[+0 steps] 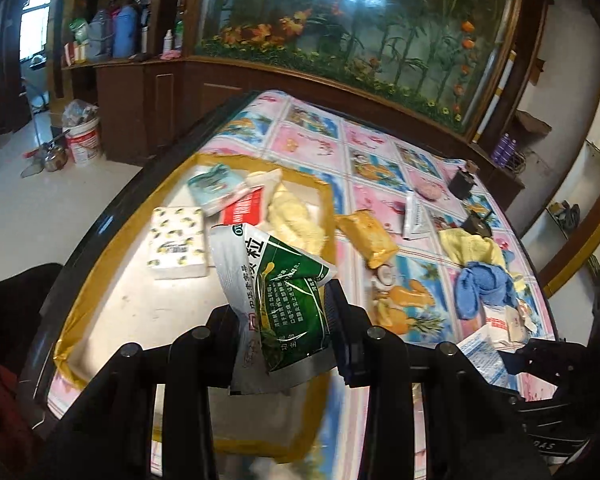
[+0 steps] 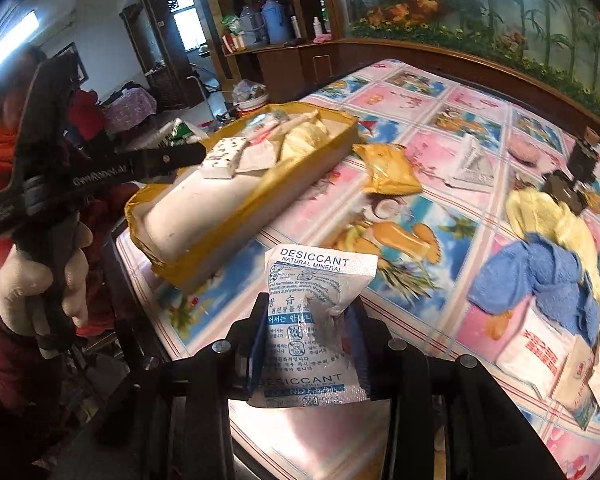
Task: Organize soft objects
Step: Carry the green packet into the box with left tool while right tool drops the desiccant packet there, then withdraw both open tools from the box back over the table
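Observation:
My left gripper (image 1: 284,320) is shut on a green and silver sachet (image 1: 276,280), held above the near part of the yellow-edged tray (image 1: 100,264). The tray holds a lemon-print tissue pack (image 1: 178,242), a teal pack (image 1: 216,190), a red-and-white packet (image 1: 244,210) and a pale yellow cloth (image 1: 296,220). My right gripper (image 2: 310,344) is shut on a white desiccant bag (image 2: 316,320), held over the table's near edge, right of the tray (image 2: 236,216). The left gripper (image 2: 100,172) also shows in the right wrist view, held by a gloved hand (image 2: 40,280).
On the patterned tablecloth (image 1: 312,148) lie an orange packet (image 1: 370,236), a small white sachet (image 1: 416,216), a pink item (image 1: 428,190), yellow (image 1: 472,248) and blue (image 1: 480,284) towels, and white packets (image 2: 540,356). A dark bottle (image 1: 464,180) stands far right. A wooden cabinet runs behind.

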The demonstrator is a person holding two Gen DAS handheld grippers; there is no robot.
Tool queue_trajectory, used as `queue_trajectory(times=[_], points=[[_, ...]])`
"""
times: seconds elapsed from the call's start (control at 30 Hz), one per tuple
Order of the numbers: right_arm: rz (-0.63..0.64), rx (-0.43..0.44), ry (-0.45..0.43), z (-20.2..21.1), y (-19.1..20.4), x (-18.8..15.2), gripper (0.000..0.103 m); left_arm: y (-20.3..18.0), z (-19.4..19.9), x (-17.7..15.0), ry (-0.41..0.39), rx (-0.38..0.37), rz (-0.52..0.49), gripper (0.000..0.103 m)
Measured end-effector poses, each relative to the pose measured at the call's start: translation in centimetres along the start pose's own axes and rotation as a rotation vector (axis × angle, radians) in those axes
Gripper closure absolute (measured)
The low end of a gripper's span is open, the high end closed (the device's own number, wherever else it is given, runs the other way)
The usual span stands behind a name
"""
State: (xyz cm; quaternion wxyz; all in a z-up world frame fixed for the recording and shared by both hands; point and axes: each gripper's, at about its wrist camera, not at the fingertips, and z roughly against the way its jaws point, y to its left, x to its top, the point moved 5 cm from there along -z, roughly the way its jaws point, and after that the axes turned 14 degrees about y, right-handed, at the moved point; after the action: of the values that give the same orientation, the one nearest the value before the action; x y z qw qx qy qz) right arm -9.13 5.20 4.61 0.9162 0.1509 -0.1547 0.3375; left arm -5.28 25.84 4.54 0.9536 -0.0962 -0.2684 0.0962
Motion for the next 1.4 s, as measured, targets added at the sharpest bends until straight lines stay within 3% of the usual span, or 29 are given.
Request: queue_trajectory(times=[0.3,0.43,0.57,0.63,0.73,0.87,1.13,1.4], points=[[0.086,0.085,0.022,-3.3,6.2,7.3,0.065,6.4,-3.6,0.1,0.059,0.049,0.098,0.069],[0.123,0.081,0.044,-5.6,8.5,10.0,0.065,8.2,-4.9,0.4,0.082,0.061,0.128,0.061],[0.128,0.072,0.072,-8.2,9.4,12.0,0.065,9.1,-4.3,0.1,0.066,0.002,0.145,0.056],[0.123,0.066,0.088,-9.4,9.5,12.5,0.065,9.3,-3.5,-0.2,0.045,-0.008,0.149,0.04],[0.114,0.071,0.11,-10.9,9.4,12.9,0.061,10.2,-2.5,-0.4,0.02,0.002,0.18,0.038],[0.099,0.063,0.118,-11.9,8.9,13.4,0.056,10.9,-1.6,-0.7,0.003,-0.064,0.224,0.034],[0.039,0.07,0.008,-7.4,6.4,13.3,0.049,10.1,-0.7,-0.5,-0.016,-0.06,0.231,0.032],[-0.117,-0.004,-0.096,-0.5,-2.1,9.2,0.039,5.7,0.2,-0.5,-0.022,-0.1,0.172,0.029]])
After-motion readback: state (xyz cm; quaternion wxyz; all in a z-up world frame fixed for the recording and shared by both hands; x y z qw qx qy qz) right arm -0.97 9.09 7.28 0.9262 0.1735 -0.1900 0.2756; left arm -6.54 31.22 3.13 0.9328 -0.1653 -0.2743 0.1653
